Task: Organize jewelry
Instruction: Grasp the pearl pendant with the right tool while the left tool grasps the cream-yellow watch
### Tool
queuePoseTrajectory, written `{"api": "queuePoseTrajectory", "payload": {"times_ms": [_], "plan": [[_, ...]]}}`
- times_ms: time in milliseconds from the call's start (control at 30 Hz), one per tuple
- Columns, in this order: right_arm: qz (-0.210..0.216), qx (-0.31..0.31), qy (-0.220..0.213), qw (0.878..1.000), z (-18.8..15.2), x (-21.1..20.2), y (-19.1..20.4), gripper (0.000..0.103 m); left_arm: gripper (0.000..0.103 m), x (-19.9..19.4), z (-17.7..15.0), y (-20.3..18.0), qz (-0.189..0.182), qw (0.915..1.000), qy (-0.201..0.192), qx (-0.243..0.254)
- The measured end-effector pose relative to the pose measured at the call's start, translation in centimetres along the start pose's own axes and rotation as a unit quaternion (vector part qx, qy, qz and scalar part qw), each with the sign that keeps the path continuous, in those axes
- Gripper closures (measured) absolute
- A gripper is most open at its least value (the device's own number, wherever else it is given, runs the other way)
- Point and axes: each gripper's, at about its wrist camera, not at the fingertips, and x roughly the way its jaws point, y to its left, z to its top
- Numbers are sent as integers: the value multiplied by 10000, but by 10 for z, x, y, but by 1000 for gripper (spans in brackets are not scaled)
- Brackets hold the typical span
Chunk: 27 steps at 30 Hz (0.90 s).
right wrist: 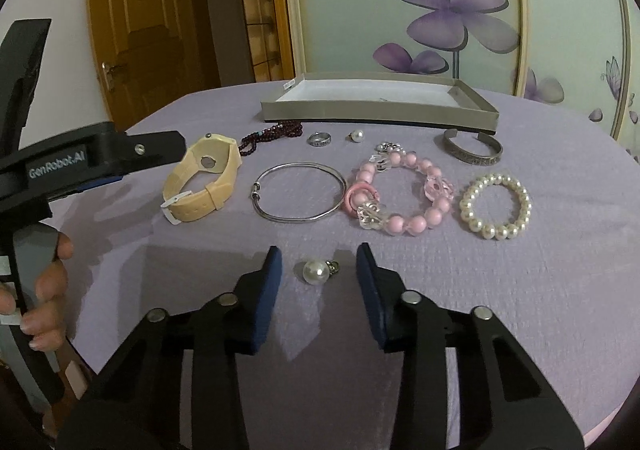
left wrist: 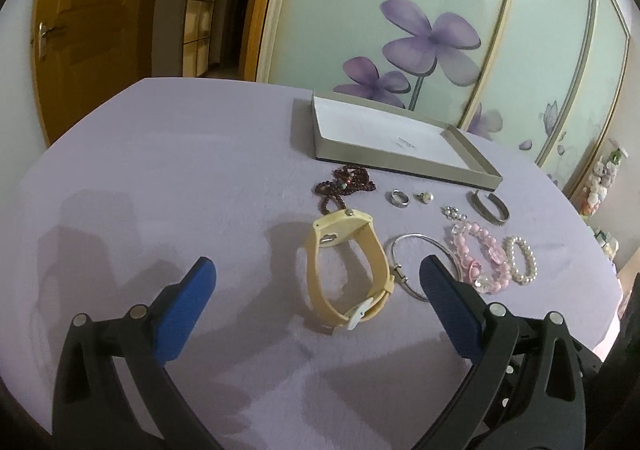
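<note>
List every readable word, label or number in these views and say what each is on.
"GenRobot.AI": on the left claw's black body.
Small print inside the box: too small to read.
Sticker on the box rim: blurred.
Engraving on the ring and cuff: unreadable.

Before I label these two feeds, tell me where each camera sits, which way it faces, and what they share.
Left wrist view: on the left tool, angled down across the table; both its blue fingers show wide apart, the yellow watch ahead between them.
Right wrist view: on the right tool, angled down at a pearl earring lying untouched between its fingers; the left tool and a hand show at left.
Shared: watch, silver bangle, pink bead bracelet, grey box.
</note>
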Motion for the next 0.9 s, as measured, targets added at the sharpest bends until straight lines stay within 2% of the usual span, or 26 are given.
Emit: {"api": "queuePoseTrajectory", "payload": {"times_ms": [100,133,167,233,533,700,800,900], "plan": [[-6,-14,32,10000,2,2,1,69,2,5,2,-2,54,9999,84,18],[-18,-22,38,10000,2,3,1,73,2,7,3,-2,72,9999,108,19],[-49,-34,40,10000,2,3,1,85,2,8,3,-2,87,9999,140,25],[-51,-38,44,10000,2,2,0,88,2,12,3,-3,125,9997,203,39],[8,243,-17,9997,1,-6,-19,88,2,33,9,-6,221,9980,586,-85],[-1,283,-76,9996,3,-9,-22,88,2,41,15,-17,245,9975,658,-43],[6,297,-98,9995,4,-10,-25,88,12,49,18,-23,361,9967,727,9],[13,317,-130,9994,7,-12,-28,88,31,58,19,-21,447,9950,884,-83]]}}
